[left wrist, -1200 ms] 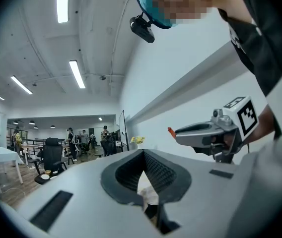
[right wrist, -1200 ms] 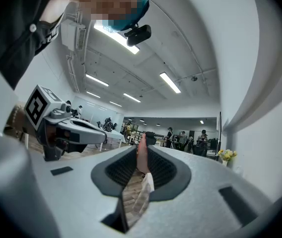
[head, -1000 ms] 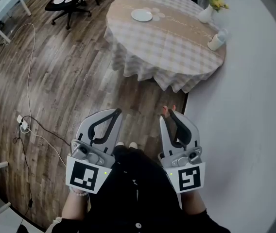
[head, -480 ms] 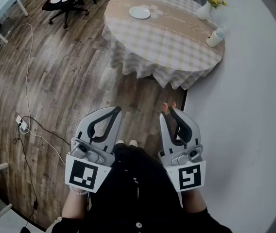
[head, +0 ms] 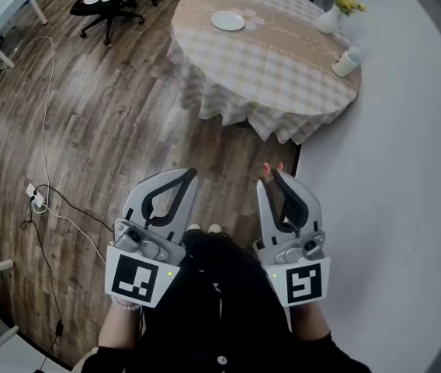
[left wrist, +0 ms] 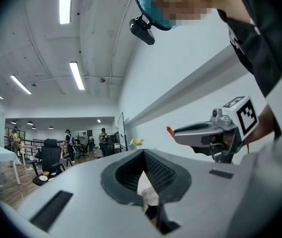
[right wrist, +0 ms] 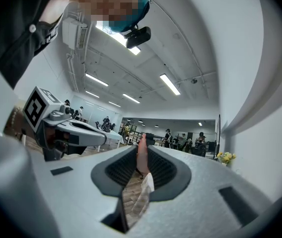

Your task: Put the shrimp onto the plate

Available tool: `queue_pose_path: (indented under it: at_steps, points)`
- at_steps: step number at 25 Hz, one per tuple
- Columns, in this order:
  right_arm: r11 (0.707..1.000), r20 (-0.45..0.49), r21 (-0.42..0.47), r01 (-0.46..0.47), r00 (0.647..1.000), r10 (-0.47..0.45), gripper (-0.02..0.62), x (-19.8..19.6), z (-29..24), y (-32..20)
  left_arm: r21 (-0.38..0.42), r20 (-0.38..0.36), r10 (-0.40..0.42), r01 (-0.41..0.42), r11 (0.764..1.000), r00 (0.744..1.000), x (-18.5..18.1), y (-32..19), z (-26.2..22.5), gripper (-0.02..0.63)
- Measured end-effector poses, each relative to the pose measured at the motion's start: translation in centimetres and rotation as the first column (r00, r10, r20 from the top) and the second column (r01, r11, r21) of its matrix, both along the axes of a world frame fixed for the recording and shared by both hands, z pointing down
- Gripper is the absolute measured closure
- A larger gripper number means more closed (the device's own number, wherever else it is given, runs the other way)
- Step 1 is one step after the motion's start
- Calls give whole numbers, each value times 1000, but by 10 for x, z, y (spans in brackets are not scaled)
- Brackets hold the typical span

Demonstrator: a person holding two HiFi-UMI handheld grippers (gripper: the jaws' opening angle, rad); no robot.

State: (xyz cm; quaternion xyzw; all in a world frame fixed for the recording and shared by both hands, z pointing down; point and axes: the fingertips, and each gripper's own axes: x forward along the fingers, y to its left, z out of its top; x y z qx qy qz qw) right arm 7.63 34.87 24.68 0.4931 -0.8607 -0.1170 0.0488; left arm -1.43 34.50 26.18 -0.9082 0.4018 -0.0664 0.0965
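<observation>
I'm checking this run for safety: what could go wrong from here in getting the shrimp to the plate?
The shrimp sits pinched only near the tips of the right claw, so it might slip on the walk. The plate lies toward the far side of the table, a long reach. Cables cross the floor to the left.

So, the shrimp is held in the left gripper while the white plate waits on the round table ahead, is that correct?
Not quite: the shrimp is held in the right gripper, pinched between its fingers, as the right gripper view shows. The left gripper is shut on nothing. The white plate does wait on the round table ahead.
</observation>
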Motion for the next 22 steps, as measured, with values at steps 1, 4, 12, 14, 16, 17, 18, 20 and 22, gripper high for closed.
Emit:
queue_pose_path:
  at_steps: [1,4,12,14,16,17,18,20,22]
  points:
    - [1000,3,1,-3,1000,3,541,-1,0,0,1,0,1,-1,1000,1000,-2,0,0,606]
    - [1000,-1,1,-7,1000,7,541,-6,2,2,5,1,6,-6,1000,1000,-6,1,0,606]
    - [999,-1,21,-32,999,32,541,-19,2,12,17,-10,24,-24,1000,1000,-20,8,2,606]
    - [999,-2,23,-40,999,40,541,-21,2,14,18,-9,29,-28,999,1000,-23,11,2,606]
    - [999,0,24,-47,999,47,541,-22,2,16,19,-6,34,-34,999,999,-24,14,2,606]
    - [998,0,25,-49,999,49,541,-23,2,17,20,-5,37,-37,999,999,-25,15,2,606]
    - [998,0,26,-51,999,51,541,-23,2,17,22,-5,38,-38,999,999,-26,15,1,606]
    - [998,1,27,-55,998,55,541,-24,1,15,23,-8,39,-39,999,999,-28,13,0,606]
    - [998,0,24,-58,998,58,540,-25,1,13,22,-8,41,-40,999,999,-29,10,0,606]
